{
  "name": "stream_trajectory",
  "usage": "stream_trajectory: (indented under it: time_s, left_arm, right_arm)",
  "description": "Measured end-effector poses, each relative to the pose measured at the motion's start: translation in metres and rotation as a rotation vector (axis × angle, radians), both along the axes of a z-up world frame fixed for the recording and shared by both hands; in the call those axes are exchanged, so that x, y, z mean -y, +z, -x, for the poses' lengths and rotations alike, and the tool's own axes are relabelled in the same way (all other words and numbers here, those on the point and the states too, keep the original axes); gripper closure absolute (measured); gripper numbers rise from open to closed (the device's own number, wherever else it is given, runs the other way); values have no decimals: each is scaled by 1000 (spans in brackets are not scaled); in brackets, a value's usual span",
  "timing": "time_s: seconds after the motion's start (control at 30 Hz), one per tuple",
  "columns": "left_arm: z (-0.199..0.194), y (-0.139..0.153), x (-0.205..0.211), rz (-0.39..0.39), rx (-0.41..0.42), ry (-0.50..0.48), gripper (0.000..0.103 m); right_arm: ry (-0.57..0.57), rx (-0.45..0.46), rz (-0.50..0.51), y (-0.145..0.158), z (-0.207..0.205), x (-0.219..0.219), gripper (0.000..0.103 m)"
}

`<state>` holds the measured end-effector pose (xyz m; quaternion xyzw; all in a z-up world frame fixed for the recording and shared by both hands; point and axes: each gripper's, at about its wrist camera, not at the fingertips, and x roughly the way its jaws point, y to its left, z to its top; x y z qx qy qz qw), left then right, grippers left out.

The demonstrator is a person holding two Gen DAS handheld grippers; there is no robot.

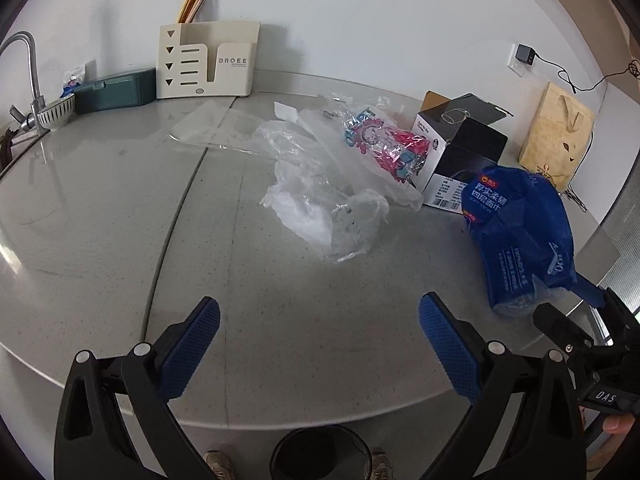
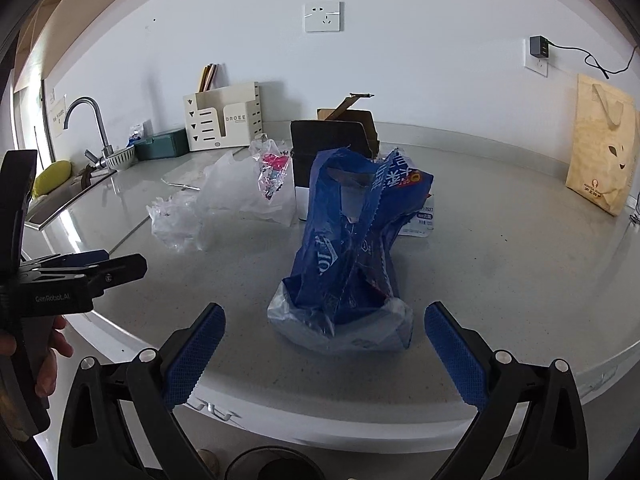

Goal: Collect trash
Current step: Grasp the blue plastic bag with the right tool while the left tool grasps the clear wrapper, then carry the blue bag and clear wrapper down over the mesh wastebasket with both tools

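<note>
On cream organizer (image 1: 208, 64), "DROEE" lettering

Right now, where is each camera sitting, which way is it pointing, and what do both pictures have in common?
Left wrist: on the left gripper, jaws open, above the counter's near edge, facing the clear plastic bags and the wall; the right gripper and shoes show.
Right wrist: on the right gripper, jaws open, facing the blue bag; the left gripper and a hand show.
Shared: blue bag, clear bags, black box, bin below.
</note>
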<state>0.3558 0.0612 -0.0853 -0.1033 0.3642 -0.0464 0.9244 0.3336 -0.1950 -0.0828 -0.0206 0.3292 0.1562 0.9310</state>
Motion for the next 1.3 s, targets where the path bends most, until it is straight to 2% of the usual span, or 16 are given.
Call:
stream_trajectory:
  time_s: [0.07,0.13,0.2,0.3,0.4,0.43,0.47,0.5,0.53,0.67,0.93,1.0,1.07,1.3]
  left_arm:
    - [-13,0,-2,31,-11,-17,4]
    - [-26,0,0,16,-23,-6,4]
    - [-38,0,1,34,-32,-11,5]
    - [-51,-7,0,33,-55,-8,11]
    - [-60,-11,1,9,-63,5,23]
    - [-61,-13,1,14,-63,-1,31]
    - [-62,-13,1,28,-62,-7,41]
    - [-63,-12,1,29,-61,-6,47]
    - [-63,-13,1,17,-59,0,57]
    - [-60,-9,3,-16,-27,5,66]
    - [-38,10,0,-26,67,-15,73]
    - [-31,17,-5,-11,87,-14,74]
    - [-24,22,-9,16,99,-22,74]
    - [10,38,-12,3,154,-63,74]
  right_arm:
    - [6,-8,-26,-3,-5,2,2]
    - [16,-11,-43,-6,-12,3,2]
    - [8,-13,-35,-8,-18,2,2]
    - [3,-28,-33,-11,-26,3,2]
    - [-1,-43,-47,-13,-31,5,2]
    - [-8,-43,-48,-13,-33,6,6]
    - [-10,-43,-53,-14,-34,7,16]
    - [-9,-50,-61,-14,-35,8,22]
    - [-10,-62,-74,-15,-37,10,23]
    - [-11,-57,-81,-15,-38,13,25]
    - [-22,-18,-103,-5,-28,17,41]
    - [-32,-7,-103,-2,-24,17,49]
    - [-40,5,-102,1,-20,17,65]
    - [-45,42,-86,14,-1,14,72]
